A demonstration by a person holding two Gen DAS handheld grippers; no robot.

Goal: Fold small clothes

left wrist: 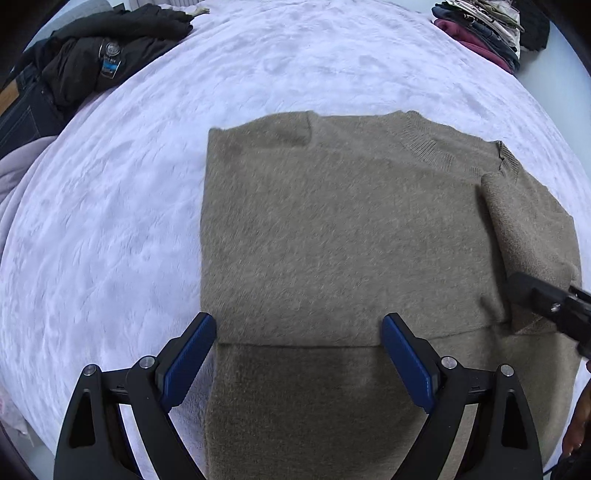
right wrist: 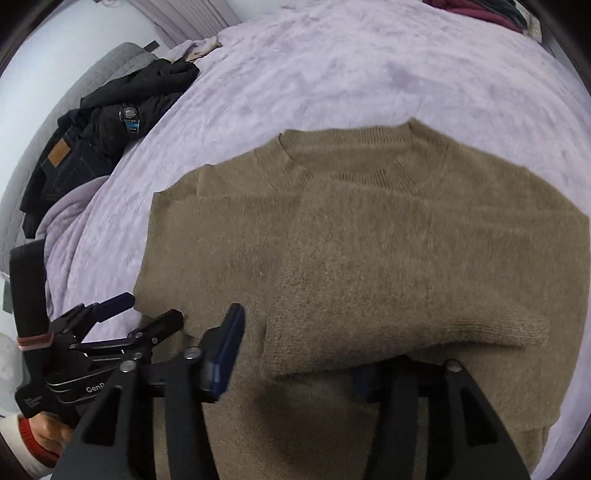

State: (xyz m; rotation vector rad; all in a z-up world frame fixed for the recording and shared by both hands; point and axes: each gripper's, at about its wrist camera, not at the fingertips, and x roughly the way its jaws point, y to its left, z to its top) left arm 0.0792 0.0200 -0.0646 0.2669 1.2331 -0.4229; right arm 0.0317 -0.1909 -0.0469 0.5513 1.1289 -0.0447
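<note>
On a lilac bedspread (left wrist: 110,240) a tan sweater (left wrist: 351,229) lay sleeves-in for folding, left gripper (left wrist: 299,354) spread wide, right gripper (right wrist: 295,354) parted, gripping nothing.

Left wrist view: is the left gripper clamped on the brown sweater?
No. The left gripper stands wide open, its blue pads apart on either side of the brown sweater, not pinching any fabric.

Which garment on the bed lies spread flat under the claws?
The tan knit sweater, sleeves folded over its body. The black jacket is crumpled at the far left edge, and the other clothes sit stacked far right.
</note>
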